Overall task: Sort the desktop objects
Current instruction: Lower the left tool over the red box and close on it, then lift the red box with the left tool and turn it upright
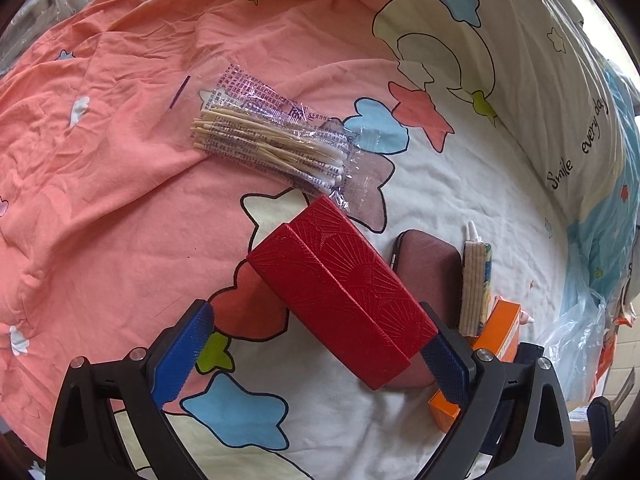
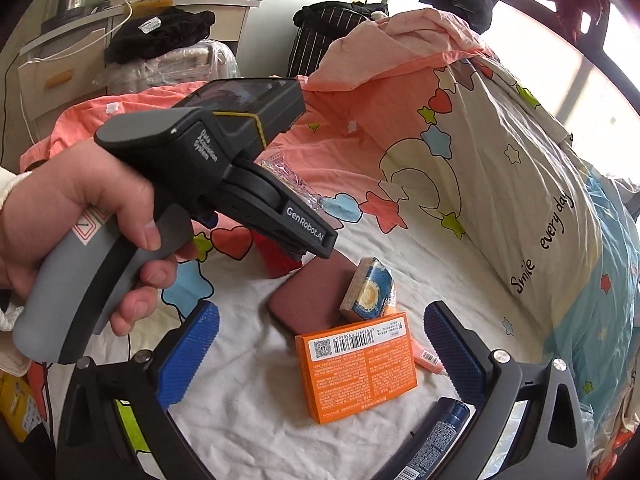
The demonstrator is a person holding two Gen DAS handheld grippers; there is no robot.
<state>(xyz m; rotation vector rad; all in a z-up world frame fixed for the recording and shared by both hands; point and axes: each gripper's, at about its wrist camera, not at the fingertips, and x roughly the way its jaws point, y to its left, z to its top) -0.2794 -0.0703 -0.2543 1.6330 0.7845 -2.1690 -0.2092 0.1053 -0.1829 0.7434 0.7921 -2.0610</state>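
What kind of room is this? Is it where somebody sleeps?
Probably yes, a bedroom. The things lie on a bed sheet printed with stars, a big pillow sits beside them, and a desk stands behind.

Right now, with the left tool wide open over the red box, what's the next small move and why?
Probably slide the left tool a little to its right so the red box sits centred between the fingers, then close. The box already touches the right-side finger, while the other finger stands well clear, so closing now would likely shove it sideways.
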